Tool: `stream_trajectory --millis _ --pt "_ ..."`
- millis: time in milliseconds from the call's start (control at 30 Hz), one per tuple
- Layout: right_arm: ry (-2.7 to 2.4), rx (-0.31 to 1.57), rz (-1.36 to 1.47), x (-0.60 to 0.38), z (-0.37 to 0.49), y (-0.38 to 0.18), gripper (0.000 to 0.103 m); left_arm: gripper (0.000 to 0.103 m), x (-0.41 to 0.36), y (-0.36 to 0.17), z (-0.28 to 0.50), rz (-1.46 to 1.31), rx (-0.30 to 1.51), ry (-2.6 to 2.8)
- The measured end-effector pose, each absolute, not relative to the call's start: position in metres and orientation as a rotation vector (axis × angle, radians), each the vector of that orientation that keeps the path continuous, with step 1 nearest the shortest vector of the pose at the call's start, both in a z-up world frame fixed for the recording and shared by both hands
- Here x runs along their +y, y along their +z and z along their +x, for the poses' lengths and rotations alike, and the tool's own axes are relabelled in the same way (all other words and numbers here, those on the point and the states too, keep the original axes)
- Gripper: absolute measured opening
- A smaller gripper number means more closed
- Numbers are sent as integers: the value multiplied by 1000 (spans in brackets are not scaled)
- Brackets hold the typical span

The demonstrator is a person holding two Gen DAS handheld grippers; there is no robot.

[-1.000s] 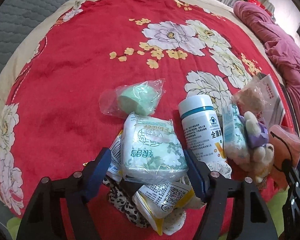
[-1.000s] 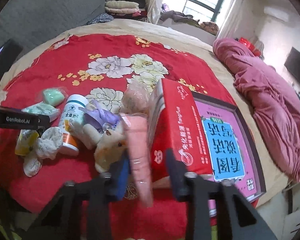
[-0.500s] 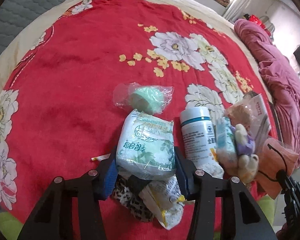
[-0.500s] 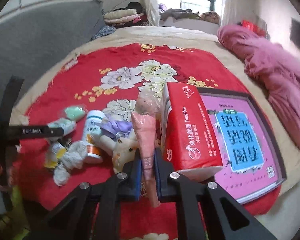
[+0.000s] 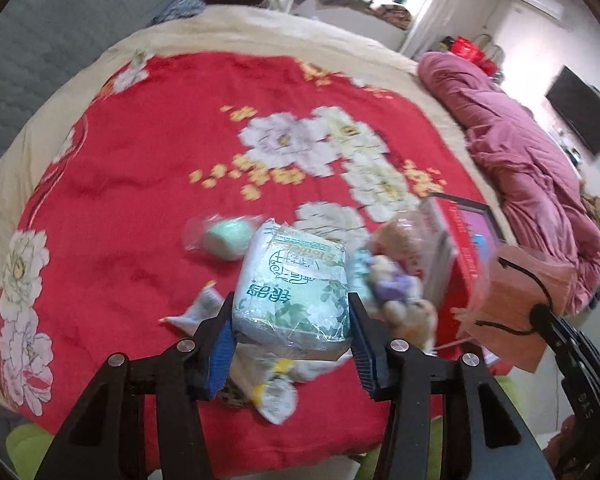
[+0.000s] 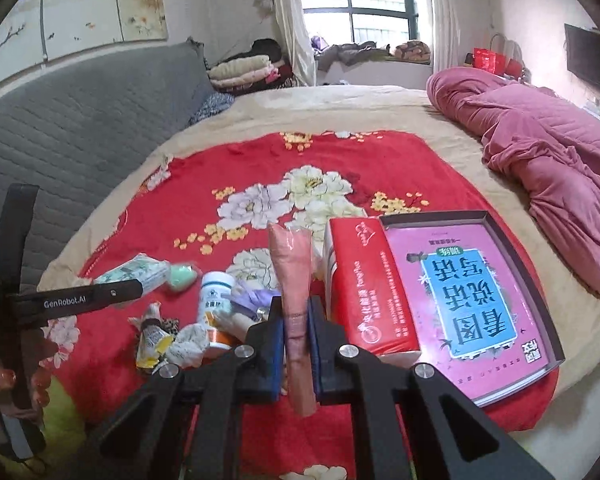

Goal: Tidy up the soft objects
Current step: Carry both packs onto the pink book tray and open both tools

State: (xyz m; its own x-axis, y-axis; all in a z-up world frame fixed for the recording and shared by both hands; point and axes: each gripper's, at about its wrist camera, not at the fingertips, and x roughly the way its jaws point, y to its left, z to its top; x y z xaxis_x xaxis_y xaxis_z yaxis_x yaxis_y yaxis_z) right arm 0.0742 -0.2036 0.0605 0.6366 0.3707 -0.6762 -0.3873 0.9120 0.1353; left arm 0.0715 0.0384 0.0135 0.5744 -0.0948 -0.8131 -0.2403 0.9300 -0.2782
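My left gripper [image 5: 292, 336] has its jaws clamped on the sides of a pale green tissue pack [image 5: 294, 288], which I hold clear above the red flowered blanket [image 5: 140, 152] covering the bed. My right gripper [image 6: 296, 344] has its jaws pressed together on a flat pink packet [image 6: 294, 296], which stands on edge between the pads. Under and around the tissue pack lies the rest of the heap: a mint-green sponge in a clear bag [image 5: 224, 238] just behind it to the left, a crumpled yellow-and-white wrapper [image 5: 274, 390] below my left jaws, and a small plush toy with a purple part [image 5: 396, 288] close against the pack's right side. From the right wrist I also see a white bottle with a blue-green band [image 6: 216, 300] lying among the heap, partly hidden by my right jaws and the packet. A red tissue box [image 6: 366, 284] sits just to the right of the pink packet, touching a dark-rimmed tray holding a pink and blue book [image 6: 472, 292]. A rumpled pink quilt [image 6: 548, 168] lies along the far right edge of the bed, well apart from the heap. The left view is blurred, so small print on the pack is hard to read.
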Motion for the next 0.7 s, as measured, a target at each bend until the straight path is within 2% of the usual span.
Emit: stream_trajectory --millis 467,700 --pt "170 724 100 -327 81 88 11 52 -99 62 105 -273 918 -185" --pt "66 815 136 -395 109 71 11 52 -192 59 133 -185 955 -310"
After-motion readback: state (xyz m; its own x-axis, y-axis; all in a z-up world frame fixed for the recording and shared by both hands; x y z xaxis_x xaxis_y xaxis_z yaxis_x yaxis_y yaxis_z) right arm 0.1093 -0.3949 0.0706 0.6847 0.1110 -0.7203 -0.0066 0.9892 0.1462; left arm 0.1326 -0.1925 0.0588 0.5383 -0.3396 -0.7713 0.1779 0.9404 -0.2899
